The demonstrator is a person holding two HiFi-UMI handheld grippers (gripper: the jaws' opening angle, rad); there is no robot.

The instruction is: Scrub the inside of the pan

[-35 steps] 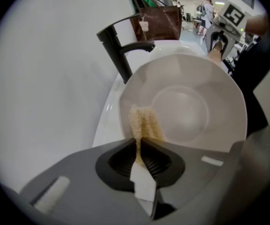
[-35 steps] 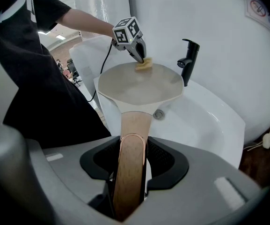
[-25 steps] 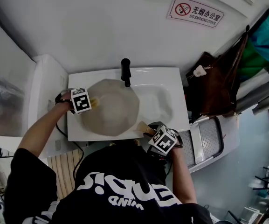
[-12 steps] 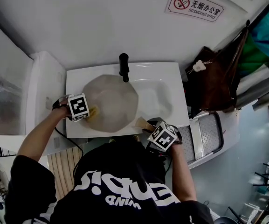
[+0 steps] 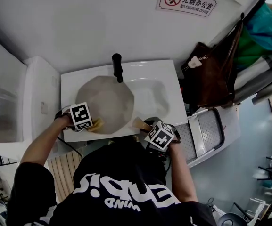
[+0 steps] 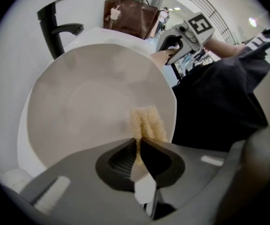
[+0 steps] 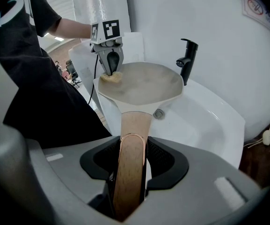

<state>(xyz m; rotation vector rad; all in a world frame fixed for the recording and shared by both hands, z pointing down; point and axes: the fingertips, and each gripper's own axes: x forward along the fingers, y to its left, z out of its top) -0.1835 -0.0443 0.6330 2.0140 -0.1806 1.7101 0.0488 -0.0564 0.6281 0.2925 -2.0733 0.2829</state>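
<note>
A pale, many-sided pan (image 5: 105,103) (image 6: 92,107) (image 7: 144,82) lies over the white sink (image 5: 157,95). Its wooden handle (image 7: 131,158) (image 5: 141,124) points toward me, and my right gripper (image 7: 127,172) (image 5: 151,132) is shut on it. My left gripper (image 6: 138,153) (image 5: 91,124) (image 7: 110,67) is shut on a yellow sponge (image 6: 146,123) (image 7: 111,77) (image 5: 96,124). The sponge rests on the pan's inner surface at its near left rim.
A black faucet (image 5: 117,68) (image 6: 55,25) (image 7: 187,57) stands at the sink's back edge, just behind the pan. A brown bag (image 5: 211,81) hangs at the right, with a folded step stool (image 5: 206,133) below it. A white cabinet (image 5: 39,102) borders the sink's left side.
My left gripper has slid the sponge from the pan's left side toward its near rim. The right gripper keeps its hold on the handle.
</note>
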